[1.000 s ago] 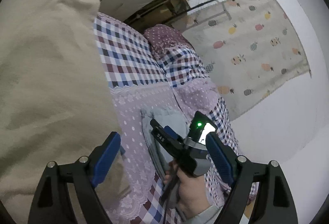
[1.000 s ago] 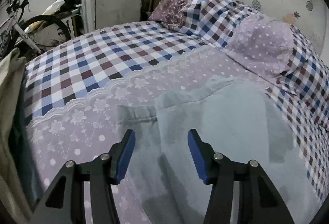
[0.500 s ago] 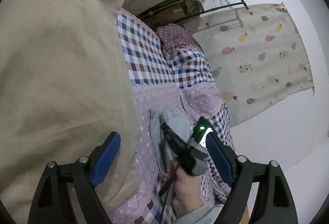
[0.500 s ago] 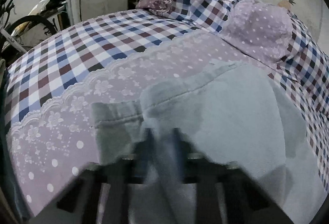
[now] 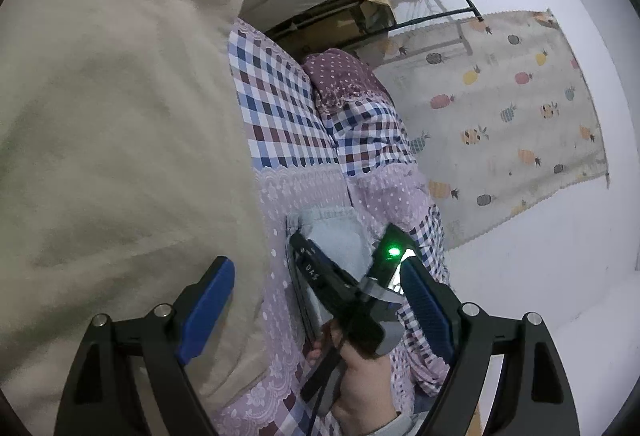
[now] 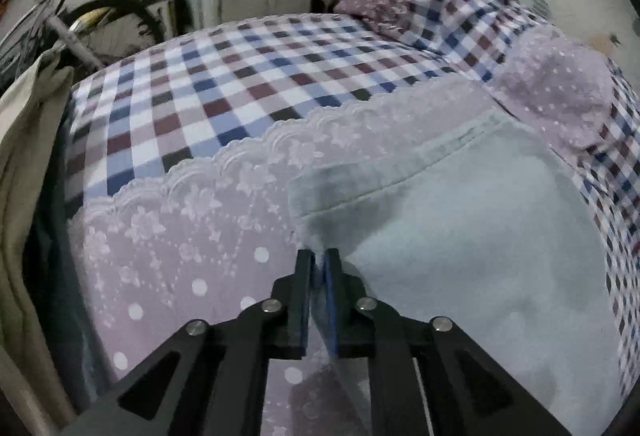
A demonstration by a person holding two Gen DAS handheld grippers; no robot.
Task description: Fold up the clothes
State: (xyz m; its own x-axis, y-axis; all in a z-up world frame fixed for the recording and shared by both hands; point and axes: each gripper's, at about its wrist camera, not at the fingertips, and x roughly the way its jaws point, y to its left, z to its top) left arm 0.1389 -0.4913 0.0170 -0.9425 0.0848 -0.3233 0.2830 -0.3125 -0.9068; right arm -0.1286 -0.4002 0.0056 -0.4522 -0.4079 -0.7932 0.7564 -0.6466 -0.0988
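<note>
Right gripper (image 6: 318, 264) pinches the edge of the pale blue garment (image 6: 460, 236), which lies flat on the bed (image 6: 240, 84). Left gripper (image 5: 316, 300) is spread wide beside it, holding nothing. Folding looks barely started

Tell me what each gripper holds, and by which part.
Right gripper pinches the light blue garment at its left edge. Left gripper is open, holding nothing.
</note>
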